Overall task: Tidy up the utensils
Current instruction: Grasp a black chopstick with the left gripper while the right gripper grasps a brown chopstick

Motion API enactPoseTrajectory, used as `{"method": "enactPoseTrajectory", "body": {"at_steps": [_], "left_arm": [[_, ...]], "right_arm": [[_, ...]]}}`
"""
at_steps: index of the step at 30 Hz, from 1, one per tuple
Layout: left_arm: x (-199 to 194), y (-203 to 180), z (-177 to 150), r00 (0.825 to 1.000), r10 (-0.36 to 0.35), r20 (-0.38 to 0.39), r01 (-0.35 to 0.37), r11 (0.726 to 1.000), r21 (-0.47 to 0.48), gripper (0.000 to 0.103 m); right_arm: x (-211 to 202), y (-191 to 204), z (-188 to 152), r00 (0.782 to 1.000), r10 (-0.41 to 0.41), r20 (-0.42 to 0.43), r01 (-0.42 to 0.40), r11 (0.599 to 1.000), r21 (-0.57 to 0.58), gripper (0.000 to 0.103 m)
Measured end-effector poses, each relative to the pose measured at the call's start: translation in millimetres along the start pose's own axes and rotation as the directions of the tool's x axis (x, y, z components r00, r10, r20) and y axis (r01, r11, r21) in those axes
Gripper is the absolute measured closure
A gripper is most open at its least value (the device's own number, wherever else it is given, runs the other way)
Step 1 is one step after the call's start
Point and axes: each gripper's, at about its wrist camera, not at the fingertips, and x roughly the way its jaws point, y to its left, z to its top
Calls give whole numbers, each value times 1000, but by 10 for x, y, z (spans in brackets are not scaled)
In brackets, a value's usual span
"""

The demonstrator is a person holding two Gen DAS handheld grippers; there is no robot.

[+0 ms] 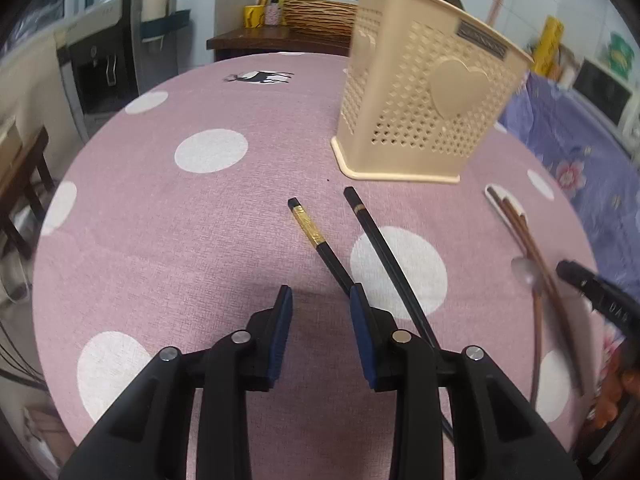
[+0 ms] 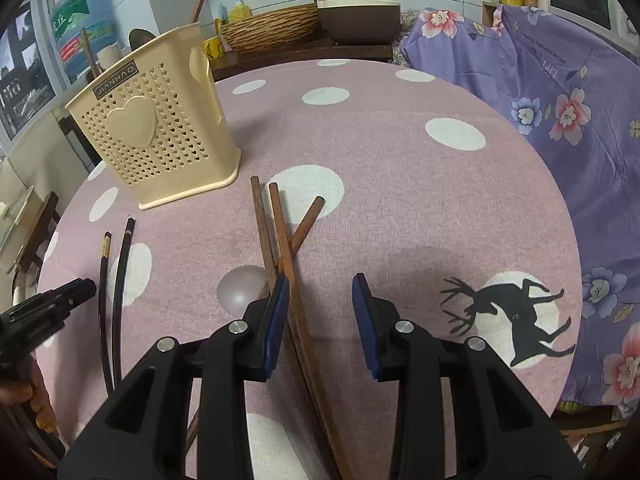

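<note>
A: Chopsticks everywhere on this pink polka-dot tablecloth [image 2: 380, 152]! Two glossy black chopsticks [image 1: 384, 248] lie side by side, one banded in gold, square butts aimed toward the utensil holder [image 1: 416, 92].

B: And what a holder: cream plastic, perforated with tiny hearts, one big raised heart on its face, standing upright on the cloth. A couple of brown sticks poke above its rim, too blurred to name.

A: Over on the right, three brown wooden chopsticks [image 2: 280, 232], matte and square-ended, long axes running away from the camera, one crossing under the others.

B: Right gripper [image 2: 320, 292] wide open, two of those wooden sticks running between its blue ribbed pads [image 2: 276, 320], right against the left-hand one.

A: Left gripper [image 1: 322, 300] spread too, gripping nothing; the gold-banded stick slips behind its right finger.
</note>
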Motion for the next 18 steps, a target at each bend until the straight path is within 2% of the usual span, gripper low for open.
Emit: {"method": "enactPoseTrajectory", "body": {"at_steps": [3, 5, 9, 11, 17, 18], "left_arm": [[32, 17, 22, 999, -29, -13, 29, 999, -35, 66], [54, -32, 54, 1000, -24, -14, 24, 1000, -18, 63], [103, -105, 132, 1000, -11, -21, 12, 1000, 17, 51], [111, -105, 150, 1000, -2, -20, 2, 1000, 29, 50], [135, -64, 177, 1000, 9, -14, -9, 999, 41, 52], [146, -63, 183, 1000, 10, -15, -9, 999, 41, 55]], "right_arm": [[8, 32, 64, 999, 37, 9, -37, 999, -30, 69], [33, 94, 134, 999, 51, 12, -50, 996, -79, 69], [179, 227, 286, 998, 67, -20, -70, 983, -171, 69], [267, 287, 346, 998, 47, -37, -54, 976, -211, 70], [445, 337, 487, 997, 19, -80, -39, 967, -252, 82], [472, 335, 496, 996, 13, -86, -35, 967, -254, 83]]}}
